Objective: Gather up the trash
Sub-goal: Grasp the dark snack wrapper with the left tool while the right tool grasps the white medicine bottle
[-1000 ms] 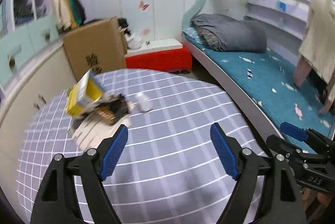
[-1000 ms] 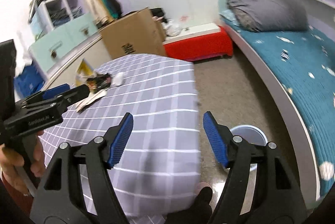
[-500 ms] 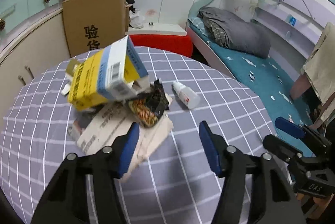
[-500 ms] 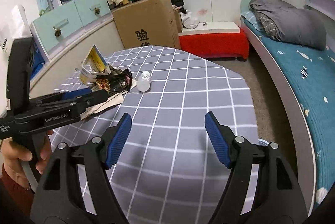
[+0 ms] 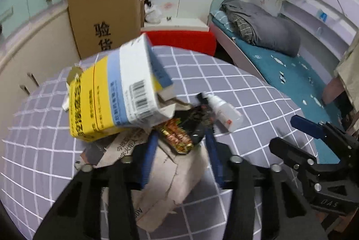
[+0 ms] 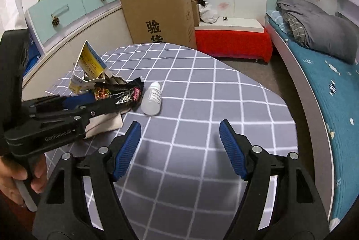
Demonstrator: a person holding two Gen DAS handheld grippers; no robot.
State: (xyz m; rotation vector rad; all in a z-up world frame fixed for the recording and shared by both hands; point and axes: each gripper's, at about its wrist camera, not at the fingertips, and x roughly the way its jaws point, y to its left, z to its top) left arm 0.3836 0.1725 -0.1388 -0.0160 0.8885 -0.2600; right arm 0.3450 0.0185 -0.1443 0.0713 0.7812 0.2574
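**Left hand-held gripper closes in on a snack wrapper**

I have the left hand-held gripper point(image 5: 179, 139) angled down over the litter heap on the checked counter point(image 6: 224, 94), its jaws closing astride the dark snack wrapper point(image 5: 186, 125), which lies between them; whether the pads press it yet, I cannot tell. My right hand-held gripper point(image 6: 180, 145) waits spread wide and empty nearby, probably ready for the next piece. By my count: one wrapper, one yellow-and-blue carton point(image 5: 112, 96), one small white bottle point(image 6: 152, 100) just beside the heap, and torn brown paper point(image 5: 170, 183) beneath it.
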